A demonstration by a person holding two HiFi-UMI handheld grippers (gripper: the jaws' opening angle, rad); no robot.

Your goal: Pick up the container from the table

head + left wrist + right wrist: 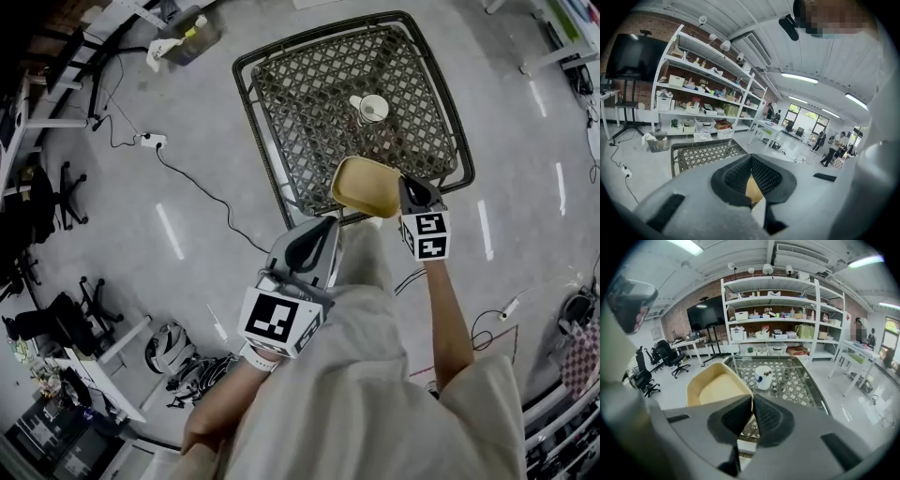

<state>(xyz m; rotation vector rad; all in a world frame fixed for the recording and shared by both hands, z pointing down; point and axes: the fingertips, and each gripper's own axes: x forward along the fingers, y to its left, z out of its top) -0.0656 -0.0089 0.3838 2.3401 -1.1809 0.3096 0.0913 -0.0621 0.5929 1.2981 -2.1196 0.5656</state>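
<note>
A tan, shallow container [367,186] hangs in the air over the near edge of the black lattice table [309,103]. My right gripper [405,184] is shut on its right rim. In the right gripper view the container [717,386] fills the left middle, and its rim runs in between the jaws of the right gripper [753,399]. My left gripper [330,223] is held low near my body, left of the container, shut with nothing in it. In the left gripper view the left gripper [751,160] has its jaws pressed together, with the table [703,153] beyond.
A white cup [371,109] with something in it stands on the table, also visible as the cup [763,377] in the right gripper view. Office chairs [42,202] and a power strip [152,141] with cable lie left. Shelving [778,324] stands behind the table.
</note>
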